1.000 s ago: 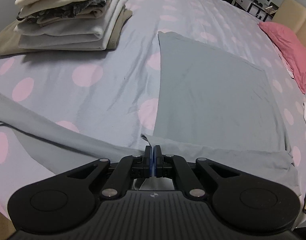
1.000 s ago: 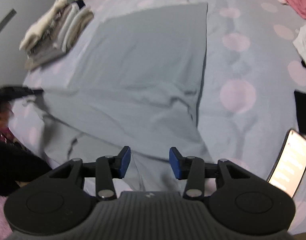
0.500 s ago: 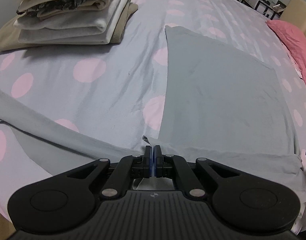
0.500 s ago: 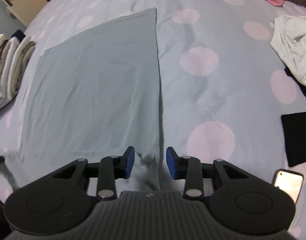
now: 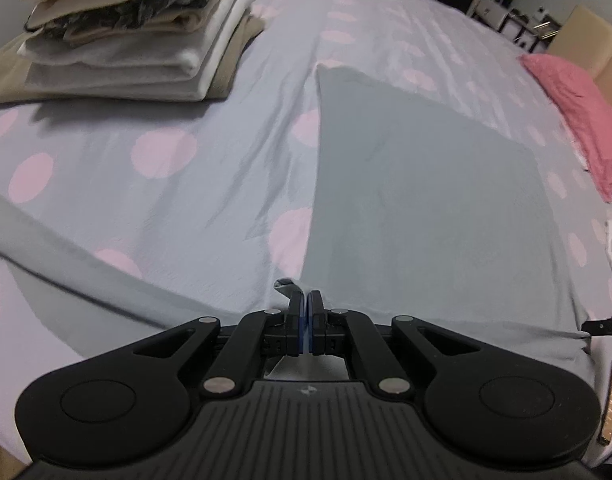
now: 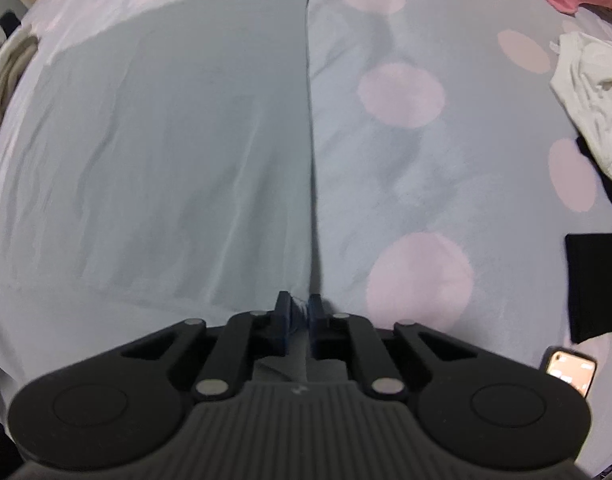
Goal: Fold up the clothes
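Observation:
A grey garment (image 5: 418, 200) lies spread flat on the dotted bed sheet (image 5: 166, 184), one sleeve trailing off to the left. My left gripper (image 5: 305, 300) is shut on the garment's near left corner, a small tuft of cloth poking up above the pads. In the right wrist view the same grey garment (image 6: 178, 152) stretches away from me, its right edge running straight to my right gripper (image 6: 299, 305). Those jaws are closing, and a bunched bit of the garment's near right corner sits pinched between the blue pads.
A stack of folded clothes (image 5: 138, 32) sits at the far left of the bed. A pink pillow (image 5: 578, 120) lies at the right. A crumpled white garment (image 6: 586, 96), a black cloth (image 6: 598, 280) and a lit phone (image 6: 570, 372) lie to my right.
My right gripper swung right and dropped to the garment's right edge, then its jaws narrowed onto the corner. The left gripper stayed shut on its corner and hardly moved.

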Action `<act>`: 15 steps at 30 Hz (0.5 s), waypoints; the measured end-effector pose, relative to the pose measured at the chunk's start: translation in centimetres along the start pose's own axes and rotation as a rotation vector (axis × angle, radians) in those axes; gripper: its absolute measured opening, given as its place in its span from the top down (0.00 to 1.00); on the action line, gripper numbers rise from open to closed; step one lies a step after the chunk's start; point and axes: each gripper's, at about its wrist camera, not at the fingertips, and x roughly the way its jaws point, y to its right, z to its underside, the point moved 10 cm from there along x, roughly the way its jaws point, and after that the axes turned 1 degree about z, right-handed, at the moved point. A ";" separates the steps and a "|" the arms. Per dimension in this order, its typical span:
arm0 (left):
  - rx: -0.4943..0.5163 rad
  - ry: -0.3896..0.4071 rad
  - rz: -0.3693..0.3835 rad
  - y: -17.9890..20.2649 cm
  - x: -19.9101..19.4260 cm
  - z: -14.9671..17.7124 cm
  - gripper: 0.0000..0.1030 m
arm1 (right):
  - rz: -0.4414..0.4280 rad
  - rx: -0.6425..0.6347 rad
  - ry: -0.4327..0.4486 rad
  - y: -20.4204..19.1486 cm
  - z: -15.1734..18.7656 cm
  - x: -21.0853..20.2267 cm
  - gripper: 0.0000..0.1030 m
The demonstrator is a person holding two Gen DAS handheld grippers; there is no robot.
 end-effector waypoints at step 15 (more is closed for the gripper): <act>0.048 -0.057 -0.055 -0.4 1.9 1.1 1.00 | 0.041 -0.030 0.092 2.4 -1.0 -2.2 0.77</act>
